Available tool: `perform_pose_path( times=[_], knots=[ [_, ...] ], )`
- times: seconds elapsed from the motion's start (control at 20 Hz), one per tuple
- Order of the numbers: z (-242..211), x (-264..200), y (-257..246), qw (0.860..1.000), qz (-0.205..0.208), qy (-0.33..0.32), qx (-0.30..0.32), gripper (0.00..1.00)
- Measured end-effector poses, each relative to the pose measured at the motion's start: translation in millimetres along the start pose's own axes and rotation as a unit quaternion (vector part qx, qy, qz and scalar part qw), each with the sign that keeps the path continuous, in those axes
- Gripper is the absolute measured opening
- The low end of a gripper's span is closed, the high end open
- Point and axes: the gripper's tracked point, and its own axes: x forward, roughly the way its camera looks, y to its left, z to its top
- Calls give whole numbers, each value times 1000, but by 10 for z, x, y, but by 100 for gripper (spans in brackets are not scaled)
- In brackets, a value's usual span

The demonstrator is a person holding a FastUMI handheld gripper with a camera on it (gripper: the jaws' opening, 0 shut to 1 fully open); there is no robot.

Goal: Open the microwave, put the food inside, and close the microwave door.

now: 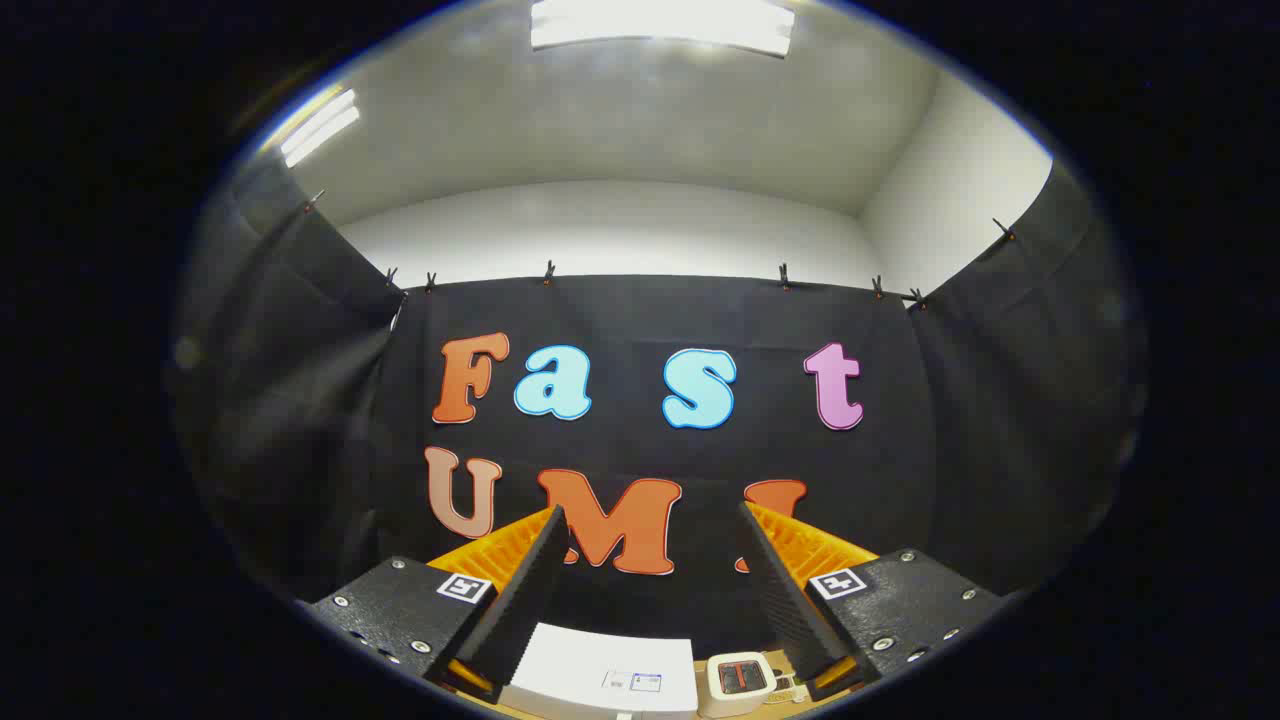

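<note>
The white box-shaped microwave (600,675) is sitting low down, below and between the fingers, with just its flat top and a small label showing; it is resting on a tan wooden tabletop (775,700). It is likely a heavy, rigid appliance that will not shift much. The door and handle are not showing from this angle, so where to take hold cannot be told yet; probably a door edge or handle on the front. Just right of it, a small white gadget with a dark red window (738,682) is standing close beside the microwave. The food is not identifiable here. The gripper (650,515) is pointing high at the booth wall, its jaws spreading wide apart, holding nothing and touching nothing. Judged, the task is barely starting.
</note>
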Motion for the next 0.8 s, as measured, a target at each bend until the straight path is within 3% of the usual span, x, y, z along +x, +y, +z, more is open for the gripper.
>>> perform_pose_path(
  times=[0.8],
  knots=[
    [-237,24,-58,999,-3,18,31,99]
  ],
)
